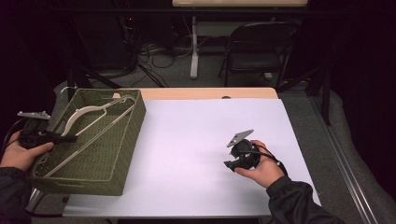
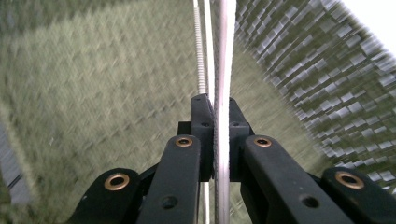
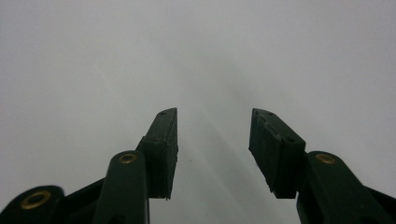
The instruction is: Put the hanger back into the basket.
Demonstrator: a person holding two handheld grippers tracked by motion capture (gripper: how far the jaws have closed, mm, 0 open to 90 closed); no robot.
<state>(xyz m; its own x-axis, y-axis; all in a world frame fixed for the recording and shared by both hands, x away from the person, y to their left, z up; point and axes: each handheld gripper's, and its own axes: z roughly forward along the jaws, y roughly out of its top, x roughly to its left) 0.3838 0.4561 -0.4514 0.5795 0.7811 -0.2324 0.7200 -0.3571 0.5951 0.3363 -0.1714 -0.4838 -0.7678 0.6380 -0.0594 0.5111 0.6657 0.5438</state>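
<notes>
At the left edge of the table, the left gripper reaches over the near-left rim of a green woven basket and is clenched on a pale clothes hanger. In the left gripper view the jaws pinch a thin silver bar of that hanger between their pads, with the blurred basket weave behind; a second, ribbed rod runs just beside the held bar, and whether it belongs to the same hanger cannot be told. The hanger lies tilted inside the basket, its hook end toward the far wall; where its lower bar meets the basket floor is hard to make out in the dim light. The basket overhangs the table's left edge, and its near-left corner is partly covered by the person's left hand.

The right gripper rests low over the white sheet, right of centre, held in the right hand. Its jaws stand apart with nothing between them, as the right gripper view shows against bare white surface.

Open room lies between basket and right gripper, and beyond toward the table's far wooden edge. A folding chair stands behind the table in shadow, its legs indistinct.
</notes>
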